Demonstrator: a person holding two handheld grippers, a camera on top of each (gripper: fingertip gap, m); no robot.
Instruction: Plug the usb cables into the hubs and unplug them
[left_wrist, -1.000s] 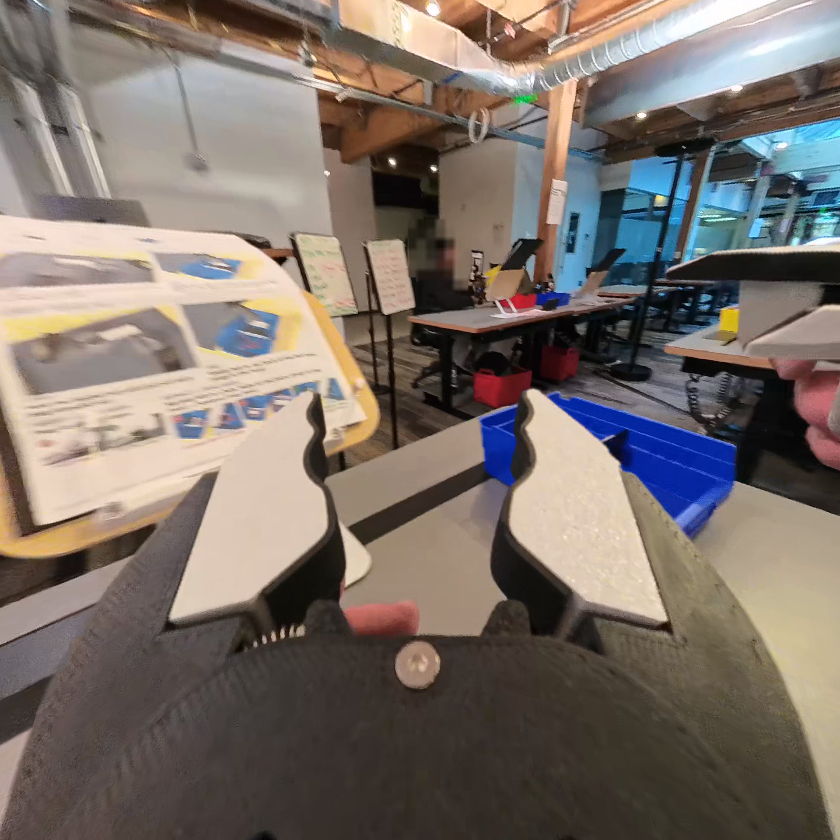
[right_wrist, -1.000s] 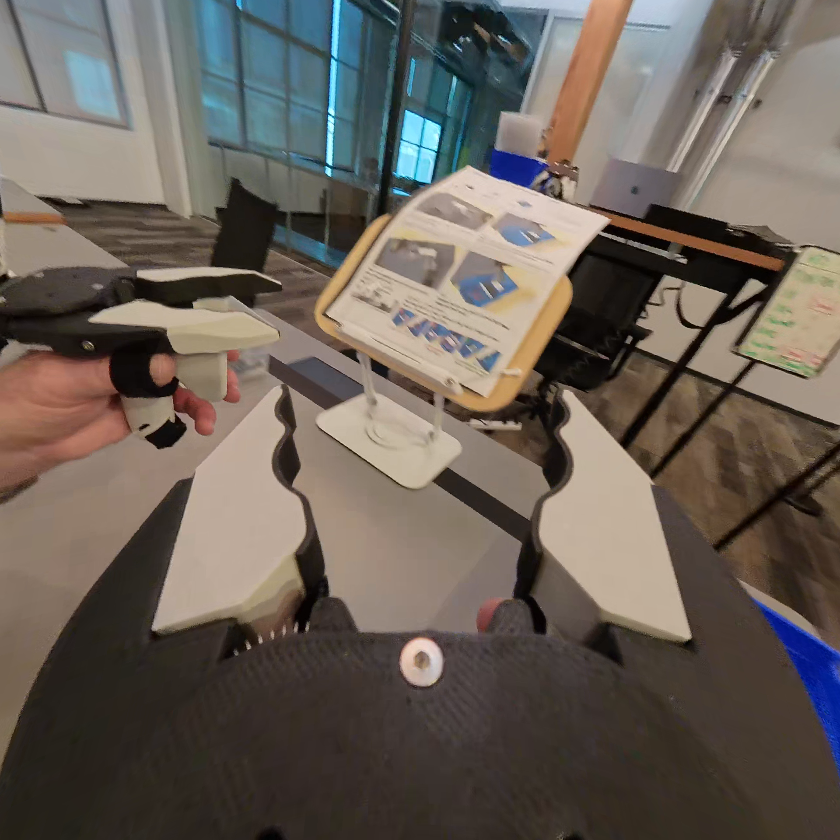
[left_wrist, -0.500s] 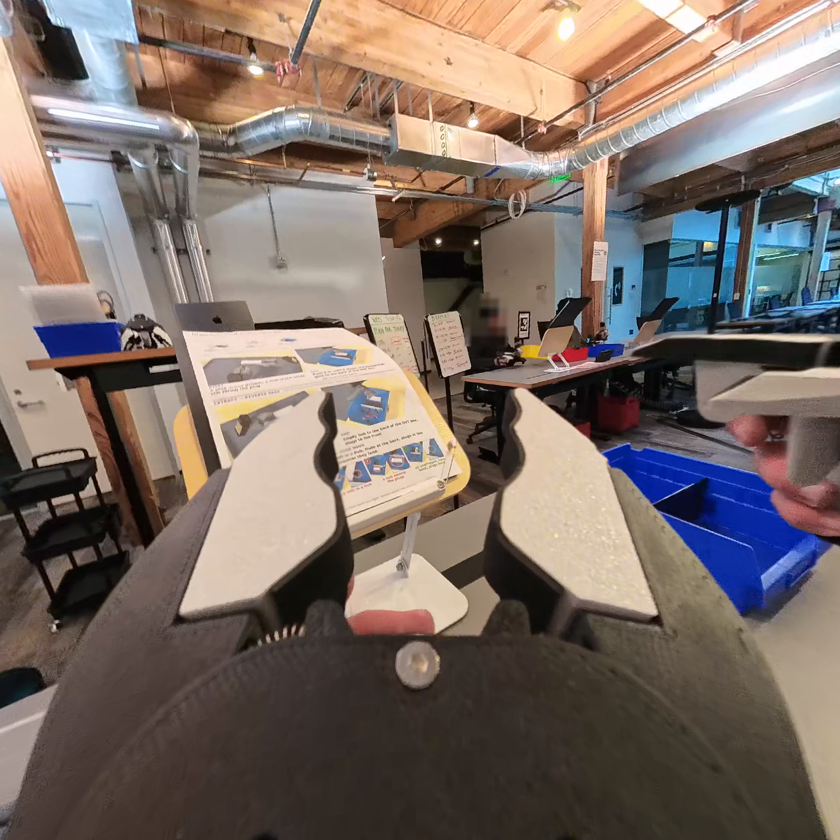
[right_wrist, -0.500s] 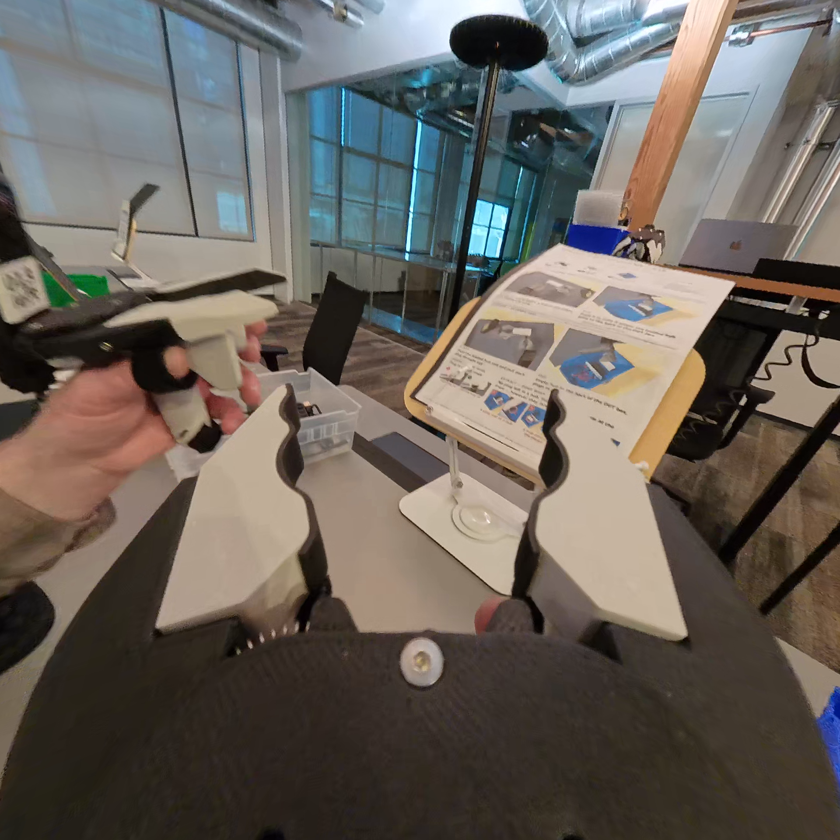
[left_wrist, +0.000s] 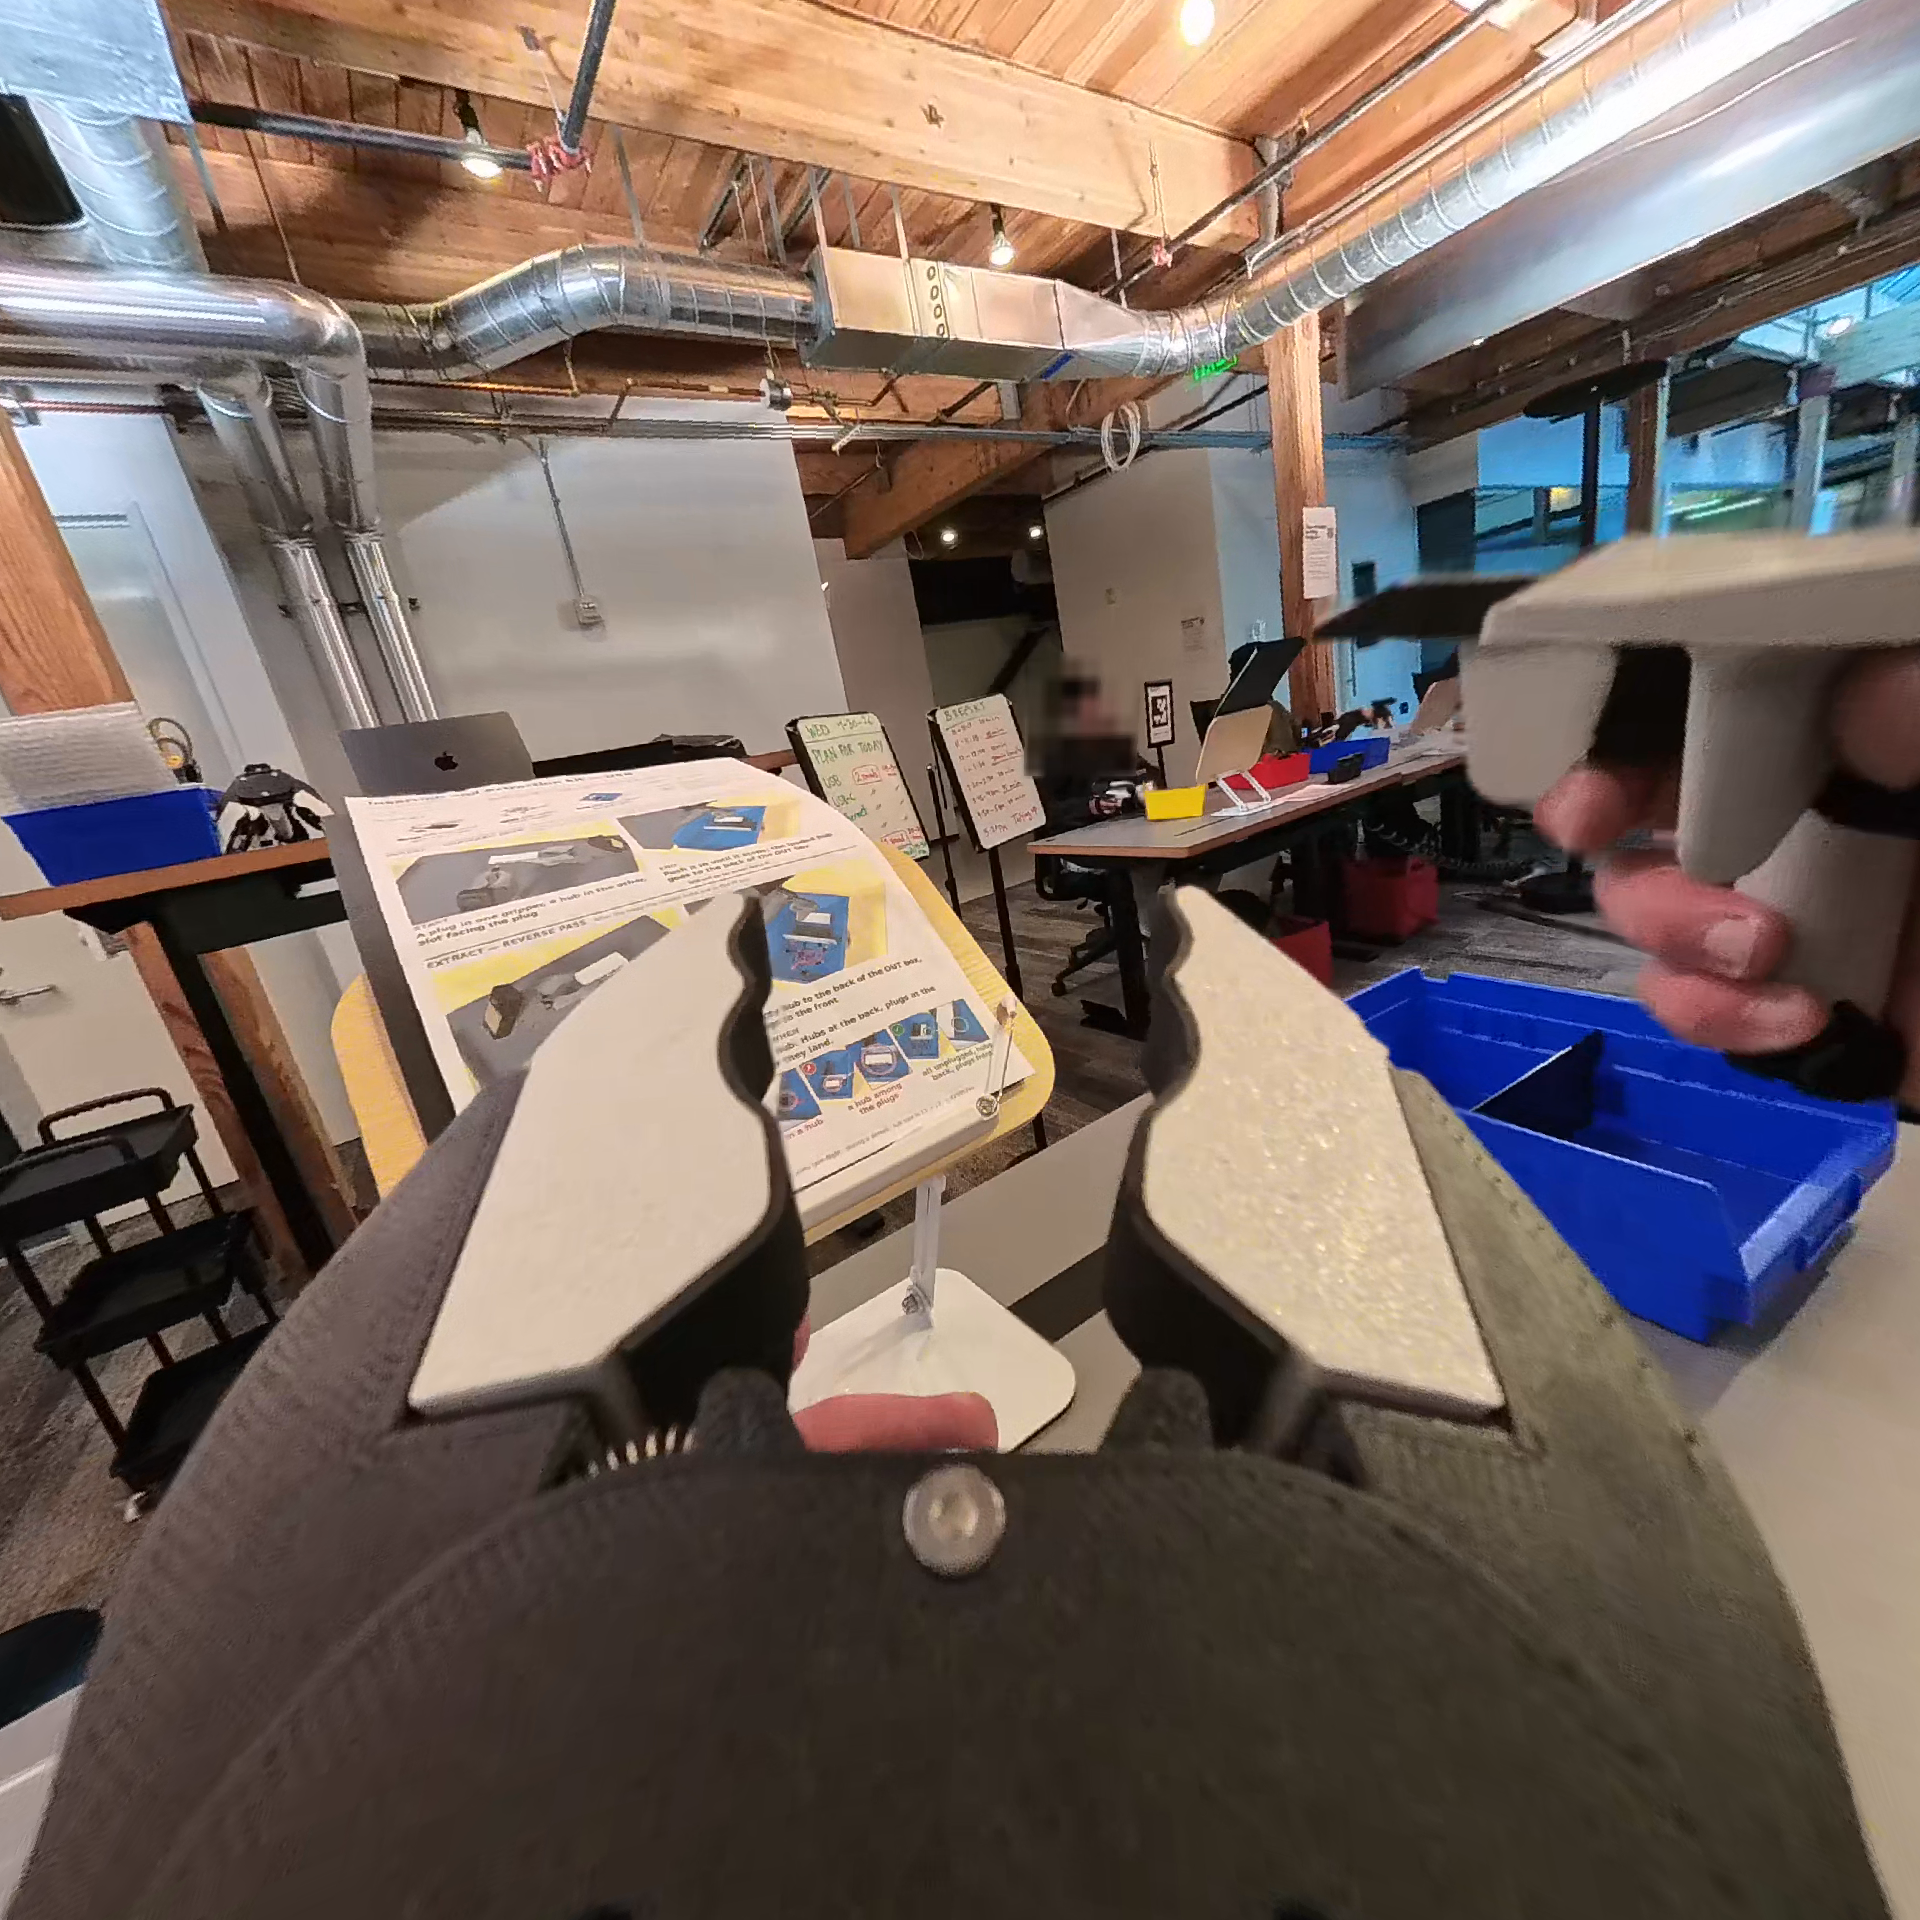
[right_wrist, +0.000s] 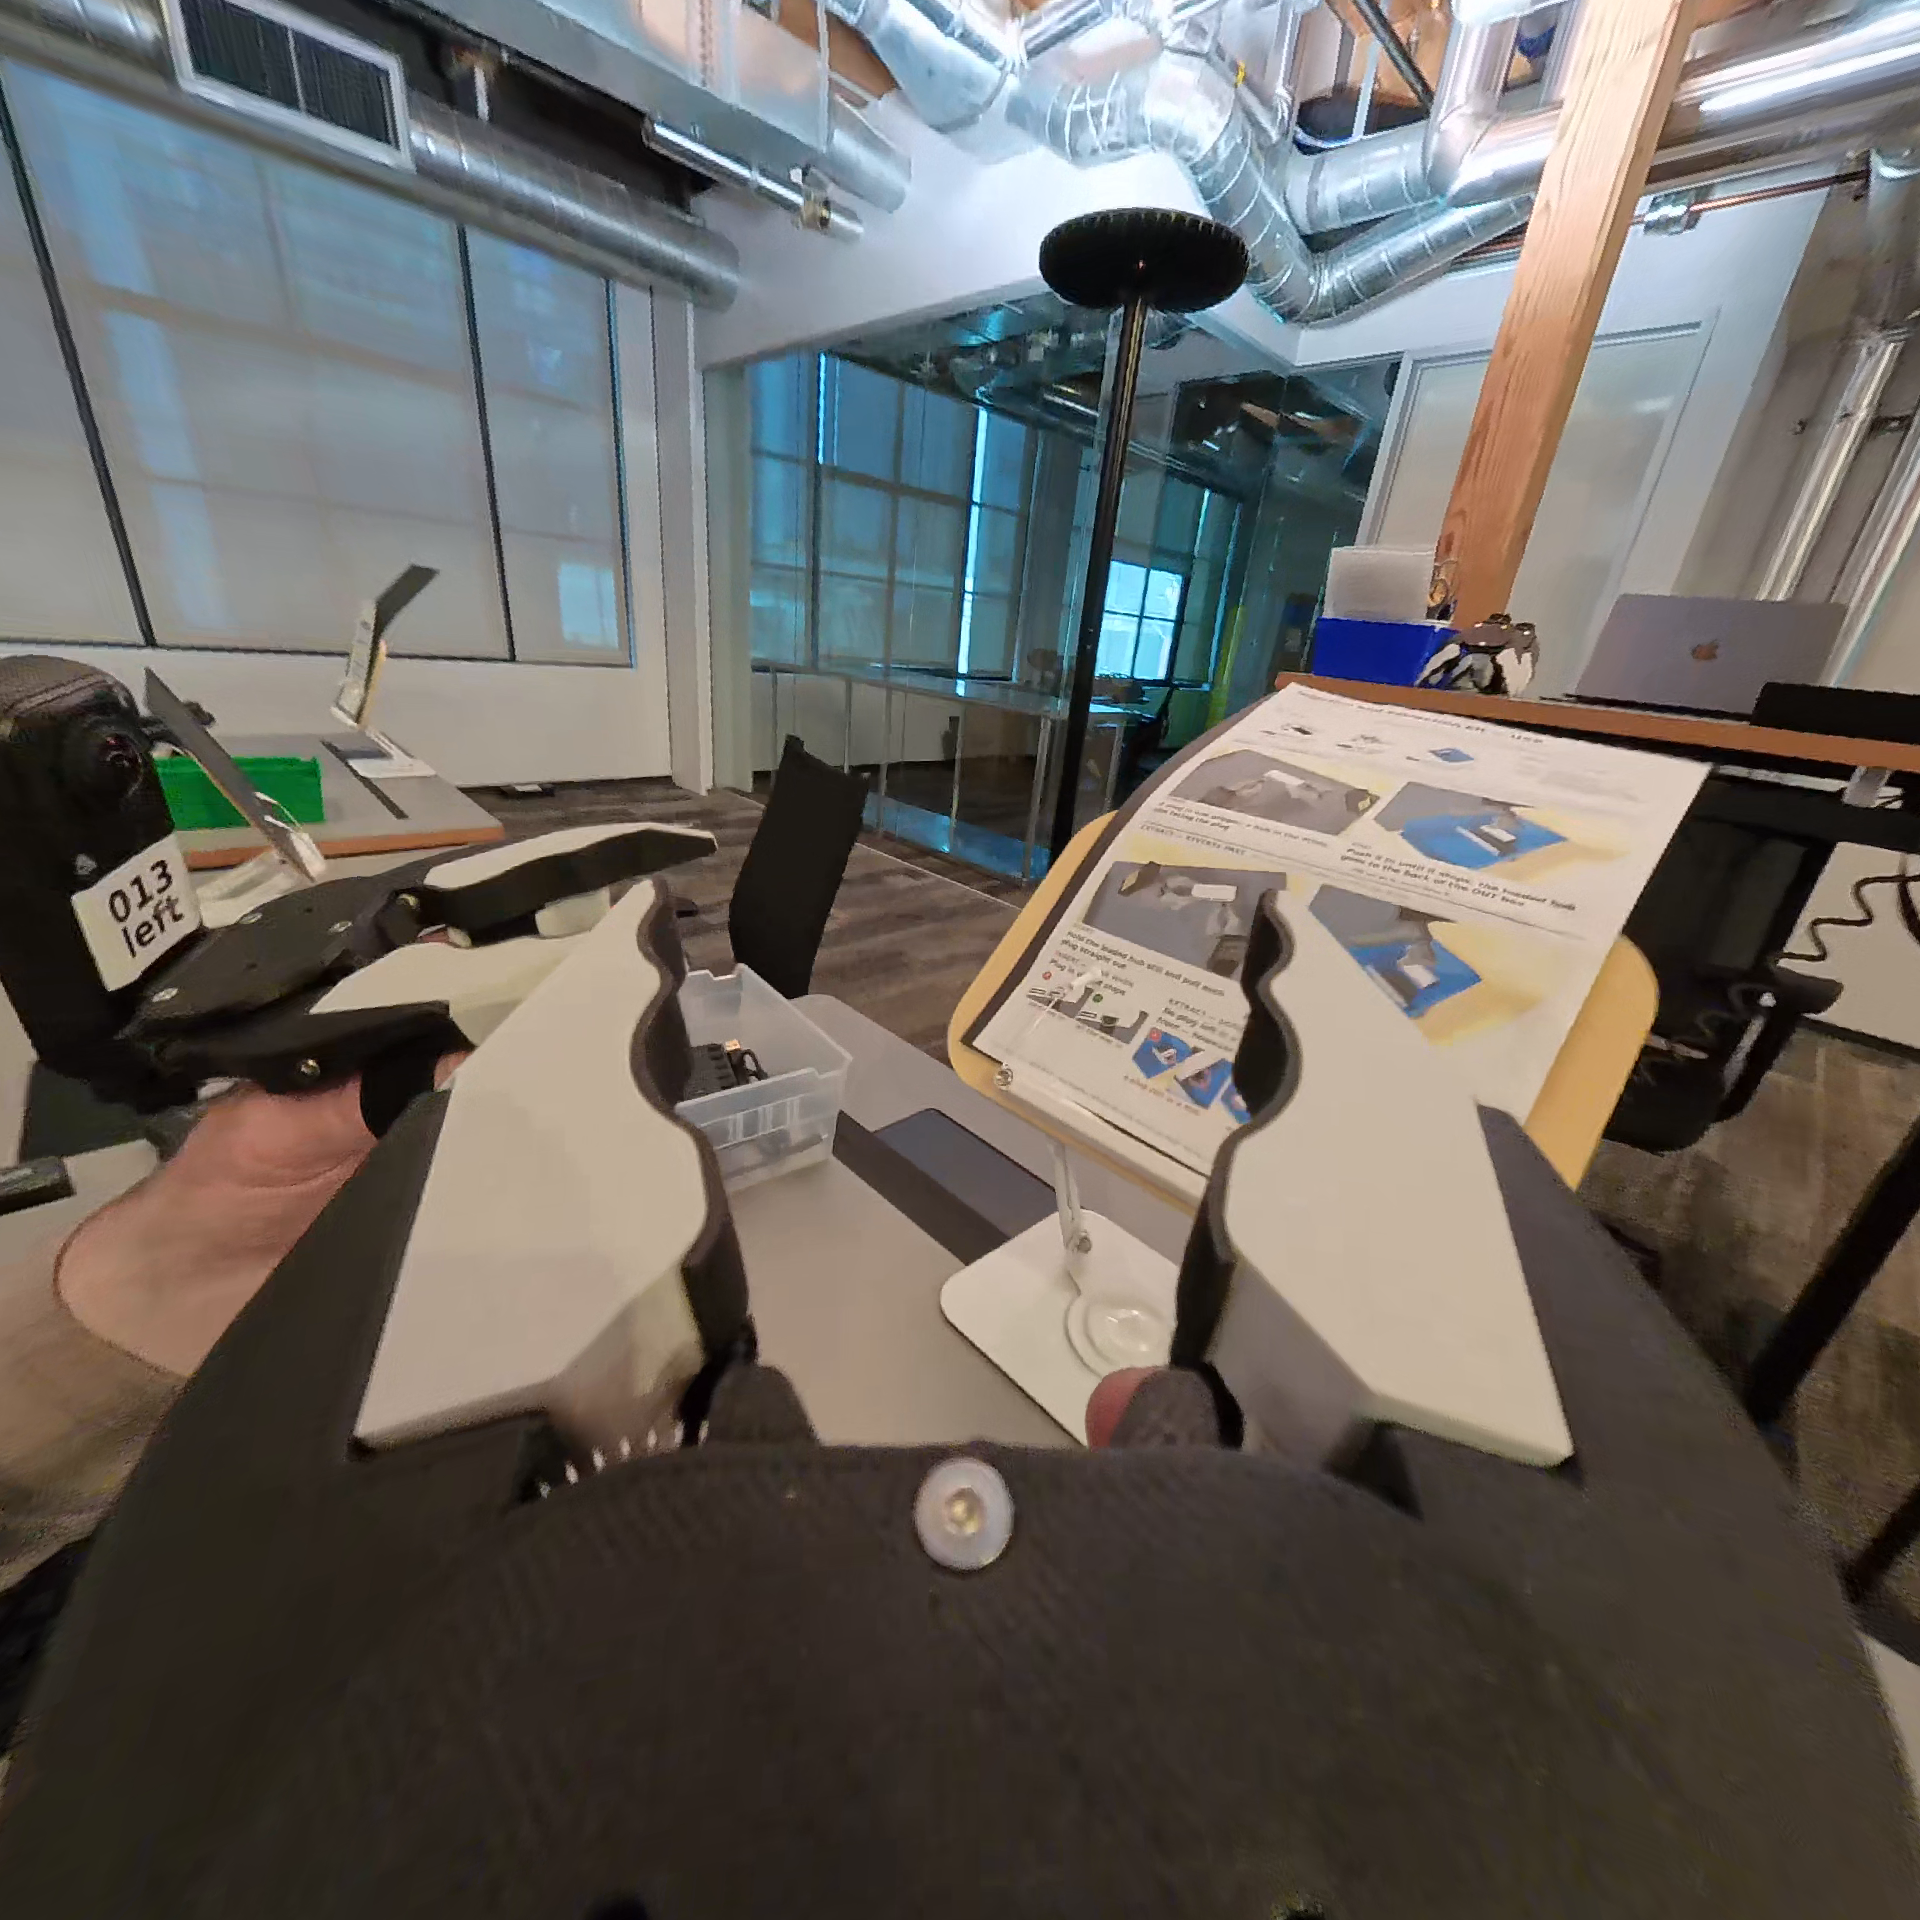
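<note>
Both claws, left claw (left_wrist: 951, 935) and right claw (right_wrist: 961, 935), are spread and hold nothing, raised above the grey surface (right_wrist: 883, 1278), seemingly between steps. Cables and hubs probably sit in the clear box (right_wrist: 764, 1091); the blue bin (left_wrist: 1621, 1153) looks empty.

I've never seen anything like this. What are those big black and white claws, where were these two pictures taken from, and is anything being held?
No robot here: a person holds a hand tool in each hand, each with a camera looking along its two fingers. One picture comes from the left gripper, the other from the right gripper. Both are open and empty. On the grey table stand an instruction sheet on a stand, a clear plastic box of small dark parts, and a blue bin with a divider.
</note>
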